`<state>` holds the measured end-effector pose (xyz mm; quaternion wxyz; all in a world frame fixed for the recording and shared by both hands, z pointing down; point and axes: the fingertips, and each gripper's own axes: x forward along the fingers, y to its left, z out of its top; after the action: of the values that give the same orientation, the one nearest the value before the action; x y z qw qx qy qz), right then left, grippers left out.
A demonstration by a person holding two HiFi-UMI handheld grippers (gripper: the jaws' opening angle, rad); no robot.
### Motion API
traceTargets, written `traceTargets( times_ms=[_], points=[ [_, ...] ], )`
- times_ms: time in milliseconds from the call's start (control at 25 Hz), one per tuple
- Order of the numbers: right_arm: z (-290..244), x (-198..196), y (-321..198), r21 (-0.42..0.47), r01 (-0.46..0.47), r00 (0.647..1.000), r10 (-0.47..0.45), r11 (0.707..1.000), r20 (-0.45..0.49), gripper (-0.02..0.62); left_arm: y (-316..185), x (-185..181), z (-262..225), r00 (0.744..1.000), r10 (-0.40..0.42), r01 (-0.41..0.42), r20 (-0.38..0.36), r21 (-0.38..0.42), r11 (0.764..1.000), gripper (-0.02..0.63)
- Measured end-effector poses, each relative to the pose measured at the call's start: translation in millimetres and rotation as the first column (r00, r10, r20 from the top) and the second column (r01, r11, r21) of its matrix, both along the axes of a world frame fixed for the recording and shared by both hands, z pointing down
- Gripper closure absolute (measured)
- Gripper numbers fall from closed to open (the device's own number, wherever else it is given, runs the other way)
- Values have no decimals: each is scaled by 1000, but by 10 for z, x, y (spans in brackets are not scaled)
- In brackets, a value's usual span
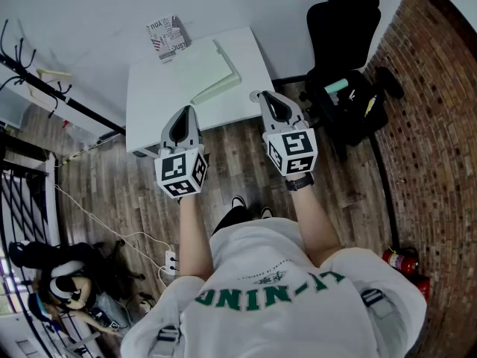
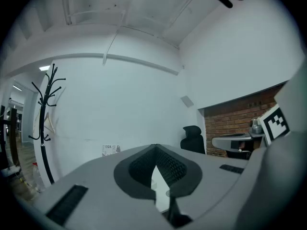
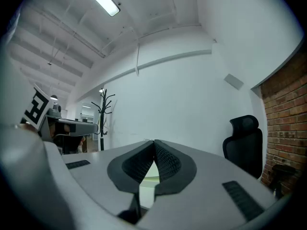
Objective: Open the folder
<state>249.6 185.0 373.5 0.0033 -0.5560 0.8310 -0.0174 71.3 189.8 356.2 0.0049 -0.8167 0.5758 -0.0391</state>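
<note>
Left tool (image 1: 185, 112) and right tool (image 1: 265, 95), both clenched on nothing, hover level short of the white worktop (image 1: 149, 99), where the pale green flat folder (image 1: 210, 69) lies toward the far side, probably light, flexible and slick, best pinched at a free cover corner.

A white table (image 1: 153, 99) on a wood floor (image 1: 112, 192) — black office chair (image 1: 343, 17) beside a brick wall (image 1: 440, 103)

A small box (image 1: 168, 38) at the far left corner of the table (image 1: 149, 99) bears dark print; "JUST" can be read, the rest is too small. The person's shirt (image 1: 276, 312) carries green capitals, upside down here and not clearly legible.
</note>
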Motion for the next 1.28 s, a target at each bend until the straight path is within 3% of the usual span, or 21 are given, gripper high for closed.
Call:
traceTargets(
  times_ms=[200,400,880,1280],
  points=[
    [86,21,-80,-25,26,1000,-26,999,6,577,-50,84,79,1000,-13,13,-8,-4,1000,594],
    [237,-235,-389,-51,53,999,-53,997,4,577,-395,-56,242,1000,-9,9,-28,-19,1000,594],
    [-26,-1146,-1989,-24,115,993,-115,993,-3,577,-1950,-814,-84,999,-3,6,-48,60,998,594],
    [159,-1946,-2898,-99,185,982,-186,978,-7,526,-2788,-1484,56,998,-6,8,-64,24,1000,594]
  ],
)
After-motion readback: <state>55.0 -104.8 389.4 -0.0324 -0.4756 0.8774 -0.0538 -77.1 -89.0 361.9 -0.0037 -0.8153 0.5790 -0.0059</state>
